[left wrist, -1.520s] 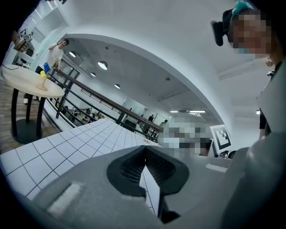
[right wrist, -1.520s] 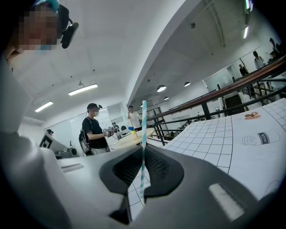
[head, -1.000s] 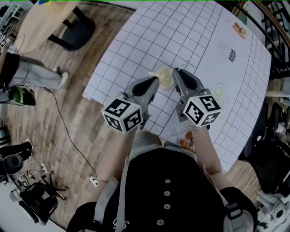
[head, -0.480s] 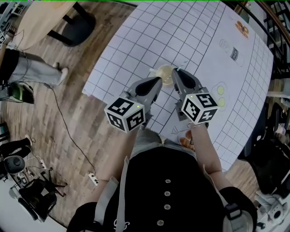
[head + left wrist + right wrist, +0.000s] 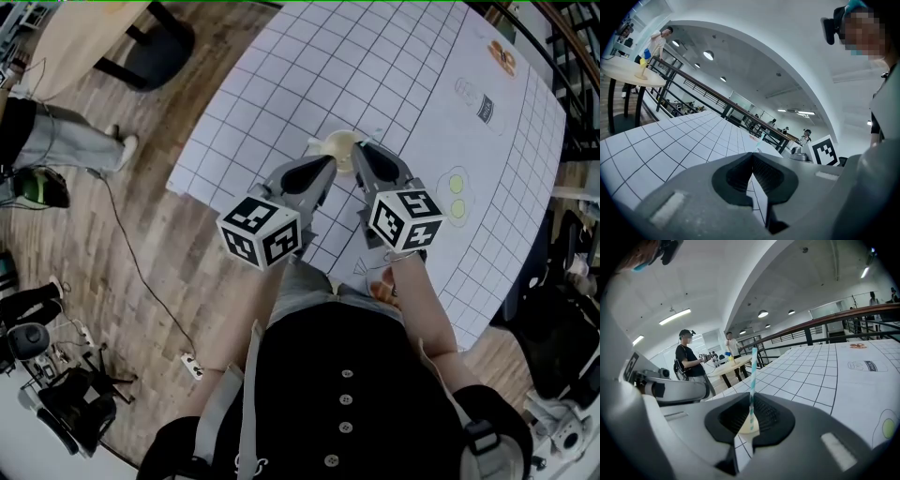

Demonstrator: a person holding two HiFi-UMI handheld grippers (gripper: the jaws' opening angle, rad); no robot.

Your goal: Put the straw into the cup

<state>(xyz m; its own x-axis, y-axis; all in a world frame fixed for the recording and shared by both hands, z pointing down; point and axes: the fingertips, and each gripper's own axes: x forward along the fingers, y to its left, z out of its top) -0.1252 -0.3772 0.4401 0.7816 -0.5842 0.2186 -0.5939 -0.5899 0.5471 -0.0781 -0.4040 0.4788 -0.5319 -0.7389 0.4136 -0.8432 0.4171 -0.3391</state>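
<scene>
A pale yellow cup (image 5: 337, 145) stands on the white gridded table (image 5: 394, 66), just beyond both gripper tips. In the right gripper view a blue-and-white striped straw (image 5: 752, 380) stands upright at the tips of my right gripper (image 5: 751, 401), which is shut on it; its lower end points down at the cup (image 5: 749, 426) seen through the gap below. In the head view my right gripper (image 5: 356, 148) sits at the cup's right side. My left gripper (image 5: 330, 164) is at the cup's left, shut with nothing in it (image 5: 753, 161).
Printed pictures mark the table: a cup drawing (image 5: 480, 111), green circles (image 5: 456, 185) and a food picture (image 5: 502, 58). A round wooden table (image 5: 84, 37) and a person's legs (image 5: 56, 150) are off to the left on the wood floor. A railing (image 5: 843, 317) runs behind the table.
Both grippers have crept a little forward toward the cup, the right one drifting slightly left. The straw stays held in the right gripper.
</scene>
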